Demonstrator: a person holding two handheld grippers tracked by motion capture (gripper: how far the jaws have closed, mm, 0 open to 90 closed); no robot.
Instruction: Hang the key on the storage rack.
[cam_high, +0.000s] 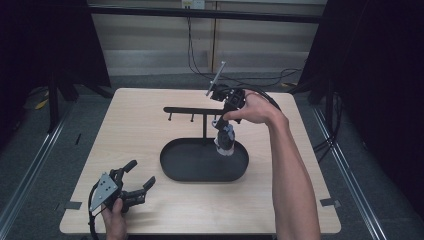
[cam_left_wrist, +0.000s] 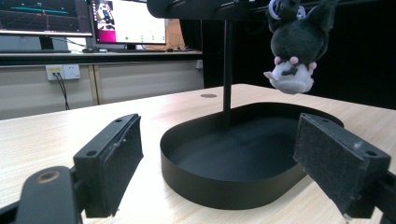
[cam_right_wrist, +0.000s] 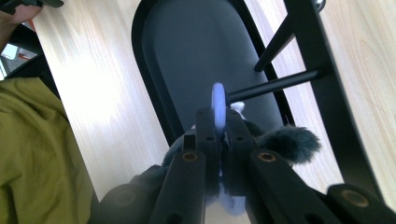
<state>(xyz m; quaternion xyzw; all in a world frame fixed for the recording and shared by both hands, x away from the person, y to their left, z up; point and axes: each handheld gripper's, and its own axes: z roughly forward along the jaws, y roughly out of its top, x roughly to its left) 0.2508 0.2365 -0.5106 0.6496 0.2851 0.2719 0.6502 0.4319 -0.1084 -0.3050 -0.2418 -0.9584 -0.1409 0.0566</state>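
Monitors (cam_left_wrist: 84, 18) show beyond the table (cam_high: 125, 125) from the left gripper view. Left gripper (cam_high: 139, 181) rests wide open, empty, near-left. Right gripper (cam_right_wrist: 218, 125) pinches the plush's (cam_left_wrist: 295, 51) pale ring (cam_right_wrist: 217, 103) by a rack (cam_high: 192, 110) peg (cam_right_wrist: 275, 83), above the tray (cam_high: 172, 165).

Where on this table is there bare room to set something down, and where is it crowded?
Free: the bare wood along the table's far-left side behind the stand's bar, the left strip between the tray and the table edge, and the near-right corner. Crowded: the tray's far right, where the right gripper holds the plush toy, and the near-left corner by the left gripper.
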